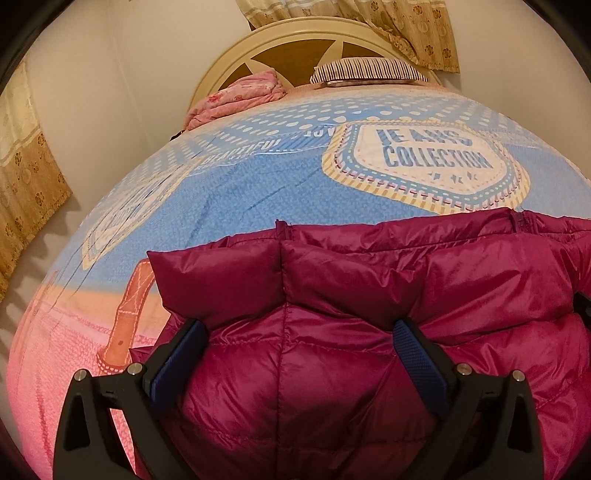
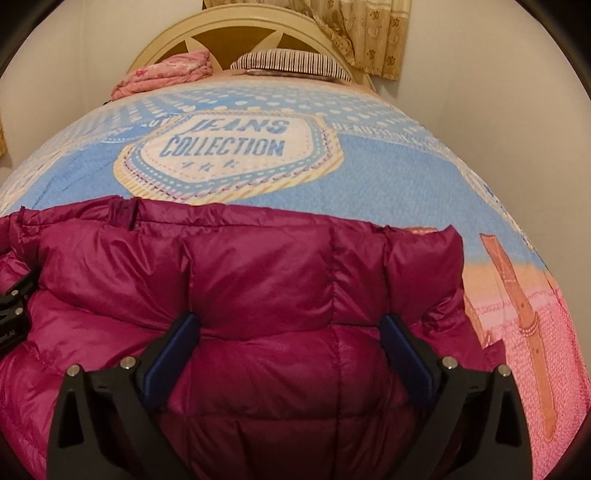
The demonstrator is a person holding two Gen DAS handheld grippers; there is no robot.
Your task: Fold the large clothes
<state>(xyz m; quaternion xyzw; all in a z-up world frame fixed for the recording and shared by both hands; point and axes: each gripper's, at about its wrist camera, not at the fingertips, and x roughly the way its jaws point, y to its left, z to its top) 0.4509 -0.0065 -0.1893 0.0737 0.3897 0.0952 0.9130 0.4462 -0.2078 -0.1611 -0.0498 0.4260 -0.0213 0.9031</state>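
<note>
A: The bed (image 1: 258, 192) fills both views, its blue and pink printed cover spread flat, with a striped pillow (image 1: 365, 70) and a bundled pink blanket (image 1: 240, 96) up by the headboard (image 2: 236, 33).

B: And the garment?

A: A magenta puffer jacket (image 2: 258, 266) lies on the near end of the bed, under both tools. It looks already doubled into a thick block with a straight far edge, so I judge the fold well along; a final fold or some squaring up may remain.

B: The grippers?

A: The left gripper (image 1: 301, 332) and right gripper (image 2: 291, 325) both stand wide, fingers pressing into the padding on either side of a puffed section, clamping nothing.

B: Anything unclear?

A: The sleeves and the jacket's near edge are hidden below the frames.
</note>
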